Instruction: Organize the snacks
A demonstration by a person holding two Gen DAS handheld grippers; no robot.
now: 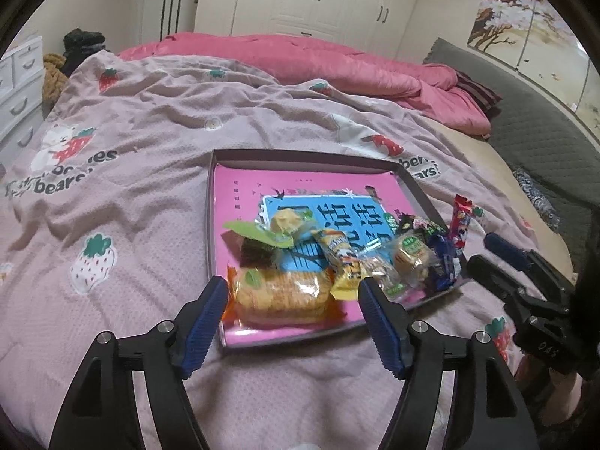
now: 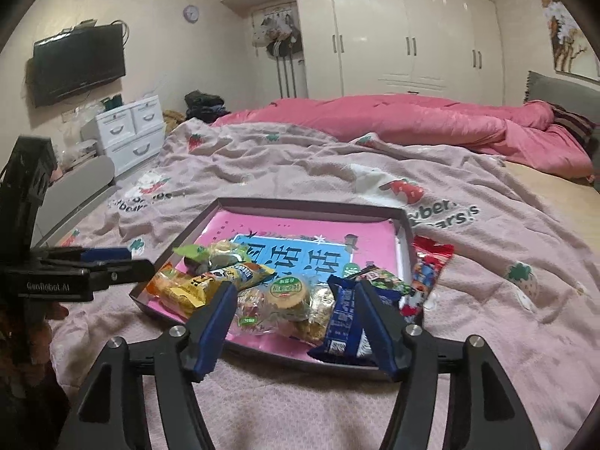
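Several wrapped snacks (image 1: 337, 258) lie heaped in a shallow tray (image 1: 300, 157) on the bed (image 1: 150, 195), just ahead of the left hand-held gripper (image 1: 294, 292), which is released and empty. Some labels blur.

Right wrist view: the right hand-held gripper (image 2: 292, 296), also released, hangs before the tray's near edge; wardrobe (image 2: 405, 30) behind.

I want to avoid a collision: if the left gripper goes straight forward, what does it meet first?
Probably the yellow cracker pack in the tray, lying between the left gripper's open jaws; depth is unclear.
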